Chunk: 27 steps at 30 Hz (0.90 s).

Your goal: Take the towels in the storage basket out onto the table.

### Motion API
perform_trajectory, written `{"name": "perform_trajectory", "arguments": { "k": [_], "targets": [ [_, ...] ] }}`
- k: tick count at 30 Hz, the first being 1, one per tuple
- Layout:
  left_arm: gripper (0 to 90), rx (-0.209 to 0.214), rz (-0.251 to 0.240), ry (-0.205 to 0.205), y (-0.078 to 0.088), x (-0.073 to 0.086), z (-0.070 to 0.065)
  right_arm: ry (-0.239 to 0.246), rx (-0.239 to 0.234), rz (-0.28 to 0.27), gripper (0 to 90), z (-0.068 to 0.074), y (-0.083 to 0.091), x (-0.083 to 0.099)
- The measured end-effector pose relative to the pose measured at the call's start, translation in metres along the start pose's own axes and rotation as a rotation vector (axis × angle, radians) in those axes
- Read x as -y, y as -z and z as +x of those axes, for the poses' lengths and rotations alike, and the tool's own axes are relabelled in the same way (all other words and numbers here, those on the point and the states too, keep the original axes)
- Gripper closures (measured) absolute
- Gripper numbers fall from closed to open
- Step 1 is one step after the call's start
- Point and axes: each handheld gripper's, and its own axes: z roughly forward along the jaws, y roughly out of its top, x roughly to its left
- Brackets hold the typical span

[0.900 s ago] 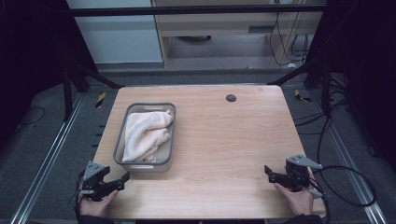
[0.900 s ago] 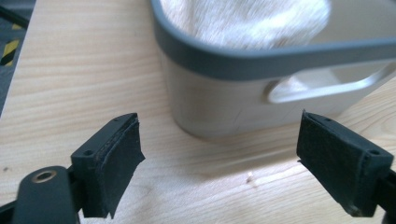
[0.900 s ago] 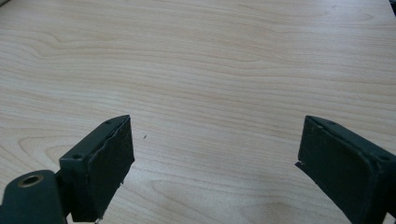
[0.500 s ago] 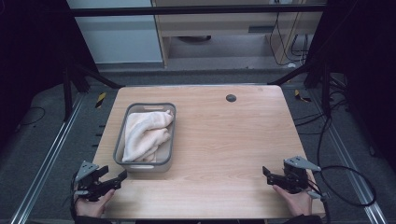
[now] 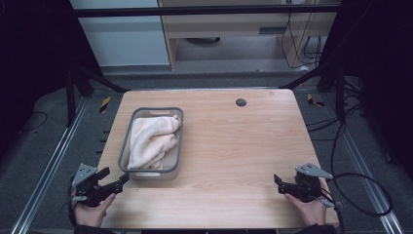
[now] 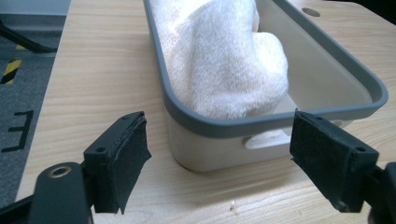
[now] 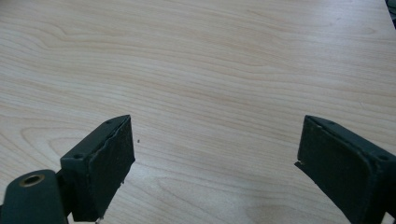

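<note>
Two grippers, left (image 5: pixel 113 186) just beside the towel-filled basket (image 5: pixel 125 148) and right (image 5: pixel 282 185) well apart from it, hold fingers apart.

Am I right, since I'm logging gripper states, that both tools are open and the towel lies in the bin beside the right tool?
One slip: the bin holding the towel sits beside the left tool, not the right tool, as the high view shows. The rest stands: both tools are open.
</note>
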Motion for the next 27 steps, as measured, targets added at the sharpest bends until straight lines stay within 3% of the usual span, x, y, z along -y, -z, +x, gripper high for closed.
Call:
{"name": "perform_trajectory", "arguments": {
  "k": [8,17,27],
  "targets": [
    [19.0,0.018,-0.020,0.002,0.005,-0.015,0.002,-0.004,0.010,0.004,10.5,0.000,-0.001,0.000],
    [19.8,0.039,-0.036,-0.025,0.006,-0.036,0.000,-0.001,0.022,0.011,10.5,-0.001,0.000,-0.001],
    [21.0,0.058,-0.013,-0.043,0.002,-0.051,-0.002,-0.009,0.021,0.008,10.4,-0.002,0.001,-0.002]
  ]
}}
